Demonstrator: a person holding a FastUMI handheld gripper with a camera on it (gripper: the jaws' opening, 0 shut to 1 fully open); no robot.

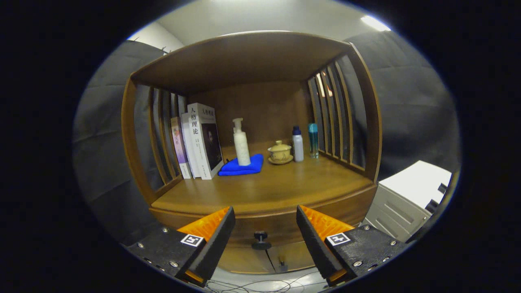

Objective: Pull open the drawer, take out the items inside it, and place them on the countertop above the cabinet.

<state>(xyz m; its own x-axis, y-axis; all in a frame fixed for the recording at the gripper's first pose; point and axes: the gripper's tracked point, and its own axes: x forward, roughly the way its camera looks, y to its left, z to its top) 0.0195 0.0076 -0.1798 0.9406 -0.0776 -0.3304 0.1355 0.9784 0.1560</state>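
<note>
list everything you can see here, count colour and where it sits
cabinet: one, brown wood, slatted sides, ahead of the fingers
countertop: one, brown wood, bears all the small items
drawer: one, brown wood, shut, under the countertop
drawer knob: one, dark, between the fingers
books: three, white and pale purple, upright by the left slats
cloth: one, blue, folded, right of the books
pump bottle: one, white, standing on the cloth
lidded cup: one, beige, on a saucer, right of the cloth
bottles: two, one white with dark cap, one teal, by the right slats
white unit: one, right of the cabinet
cables: several, on the floor below
gripper: one, fingers open, knob in the gap
</note>
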